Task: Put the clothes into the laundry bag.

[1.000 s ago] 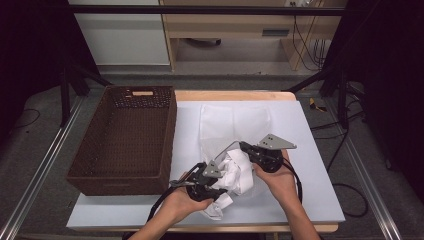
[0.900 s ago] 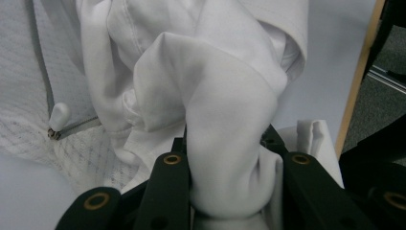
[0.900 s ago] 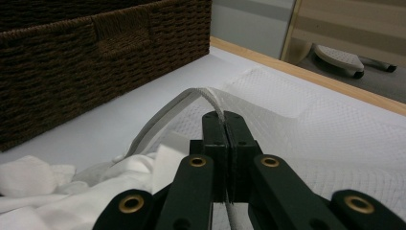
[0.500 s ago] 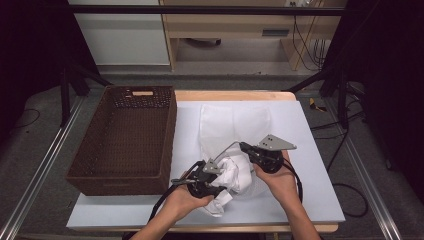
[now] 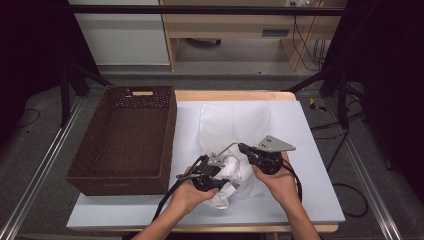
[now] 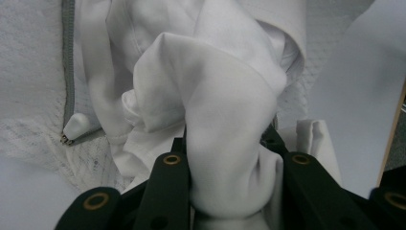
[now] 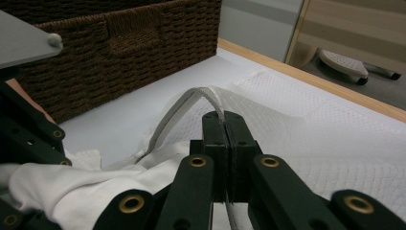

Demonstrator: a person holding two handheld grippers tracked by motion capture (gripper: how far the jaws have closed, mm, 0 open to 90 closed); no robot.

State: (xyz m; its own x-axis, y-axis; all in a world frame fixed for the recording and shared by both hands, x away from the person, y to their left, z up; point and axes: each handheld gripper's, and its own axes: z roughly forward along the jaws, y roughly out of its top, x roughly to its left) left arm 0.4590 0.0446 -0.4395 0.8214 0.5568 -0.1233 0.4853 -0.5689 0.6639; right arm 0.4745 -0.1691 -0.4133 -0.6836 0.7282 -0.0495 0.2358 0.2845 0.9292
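The left hand-held gripper (image 5: 216, 170) holds a bunched fold of white fabric (image 6: 225, 120): in the left gripper view the cloth fills the gap between the two black jaws and bulges out ahead of them. This fabric is part of a white garment (image 5: 235, 125) that lies on the tabletop (image 5: 310, 150), directly ahead of both hand-held grippers. A grey zipper (image 6: 68, 72) with its pull runs along a quilted panel to the left of the left hand-held gripper's jaws.

The right hand-held gripper (image 5: 245, 148) has its jaws closed flat together on the garment's grey zipper edge (image 7: 210, 98). In the right gripper view that edge rises from the jaw tips and arcs away to the left, down to the tabletop. Quilted white cloth (image 7: 325, 139) spreads to the right of these jaws.

The two hand-held grippers stand close together, the bunched fabric between them. A brown wicker basket (image 5: 125, 135) stands to the left of the left hand-held gripper, apart from the garment. Each hand-held gripper trails a black cable (image 5: 167, 200) back past the person's wrist.
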